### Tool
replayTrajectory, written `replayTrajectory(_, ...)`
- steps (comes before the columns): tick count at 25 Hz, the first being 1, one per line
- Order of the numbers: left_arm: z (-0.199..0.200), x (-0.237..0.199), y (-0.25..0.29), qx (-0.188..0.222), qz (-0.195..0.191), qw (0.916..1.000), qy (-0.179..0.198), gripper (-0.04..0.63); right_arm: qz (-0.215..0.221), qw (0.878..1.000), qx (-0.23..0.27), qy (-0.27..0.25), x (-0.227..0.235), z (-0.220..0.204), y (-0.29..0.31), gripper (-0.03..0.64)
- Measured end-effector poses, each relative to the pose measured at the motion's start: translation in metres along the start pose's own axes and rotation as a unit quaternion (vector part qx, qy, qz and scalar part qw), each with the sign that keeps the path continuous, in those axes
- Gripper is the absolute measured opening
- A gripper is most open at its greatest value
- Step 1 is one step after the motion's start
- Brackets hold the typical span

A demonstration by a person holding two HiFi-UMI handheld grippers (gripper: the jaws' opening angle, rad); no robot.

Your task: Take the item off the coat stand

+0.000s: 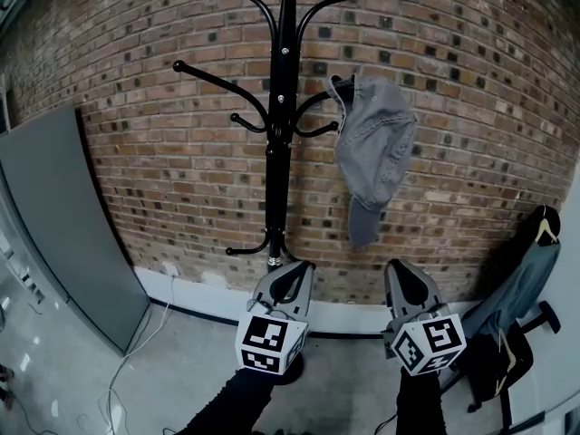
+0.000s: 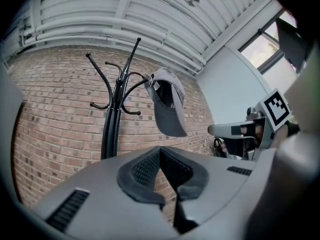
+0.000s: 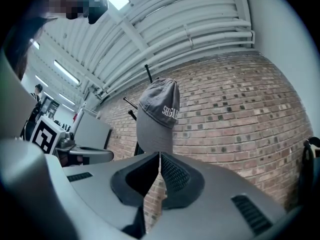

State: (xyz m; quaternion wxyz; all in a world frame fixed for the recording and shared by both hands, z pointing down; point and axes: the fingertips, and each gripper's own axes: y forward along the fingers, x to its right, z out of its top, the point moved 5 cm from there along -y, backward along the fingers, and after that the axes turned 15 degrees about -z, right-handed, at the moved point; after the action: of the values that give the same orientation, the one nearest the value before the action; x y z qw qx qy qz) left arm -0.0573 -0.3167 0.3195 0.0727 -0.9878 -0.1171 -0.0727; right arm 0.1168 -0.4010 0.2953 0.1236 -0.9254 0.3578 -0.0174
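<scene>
A grey cap (image 1: 373, 152) hangs from a right-hand hook of the black coat stand (image 1: 278, 143), its peak pointing down. It shows too in the left gripper view as the cap (image 2: 167, 101) and in the right gripper view as the cap (image 3: 159, 115) with white lettering. Both grippers are held low, below the cap and apart from it. My left gripper (image 1: 290, 275) is shut and empty, near the stand's pole. My right gripper (image 1: 403, 275) is shut with nothing between its jaws, below and slightly right of the cap.
A brick wall (image 1: 471, 80) stands behind the stand. A grey panel (image 1: 63, 225) leans at the left. An office chair with a jacket (image 1: 517, 306) stands at the right. White cables (image 1: 136, 352) lie on the floor at lower left.
</scene>
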Motion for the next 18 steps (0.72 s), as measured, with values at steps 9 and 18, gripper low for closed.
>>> replayTrajectory(9, 0.000, -0.012, -0.001, -0.003, 0.009, 1.0000, 0.000, 0.007, 0.007, 0.999, 0.041, -0.009, 0.000, 0.031, 0.011, 0.011)
replayTrajectory(18, -0.003, -0.018, -0.004, -0.004, 0.013, 0.9999, 0.001, 0.006, 0.048, 0.996, 0.077, 0.024, 0.006, 0.068, 0.029, 0.210)
